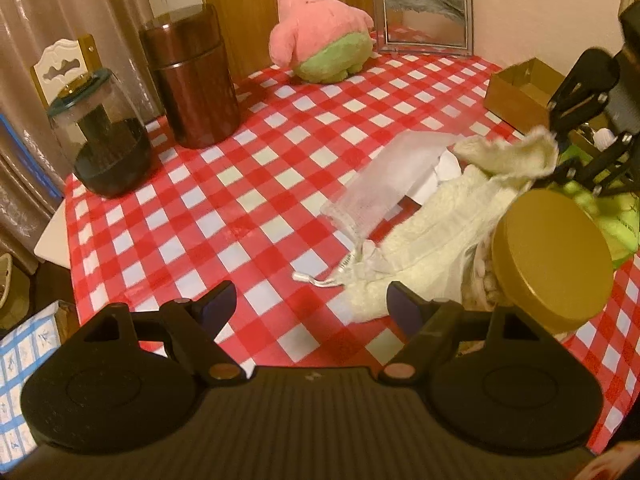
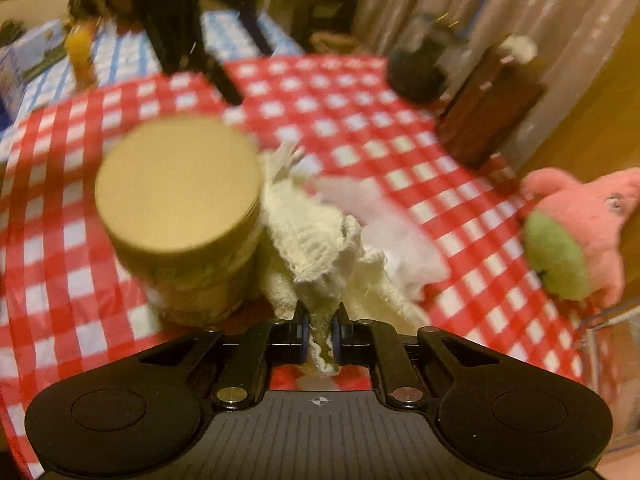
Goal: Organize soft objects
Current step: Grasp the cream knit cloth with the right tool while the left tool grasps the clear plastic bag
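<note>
I'm pinching the cream towel [image 2: 316, 240] in my right hand-held gripper [image 2: 320, 334]; left hand-held gripper [image 1: 312, 304] gaping wide. Towel touching the gold-lidded jar [image 2: 180, 188]; lifting may be tipping it.

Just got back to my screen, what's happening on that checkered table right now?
The right tongs are shut on one end of a cream knit cloth and lift it beside the gold-lidded jar. The left tongs are open, holding nothing, near the cloth's other end. A sheer drawstring pouch lies alongside; the pink plush sits untouched.
</note>
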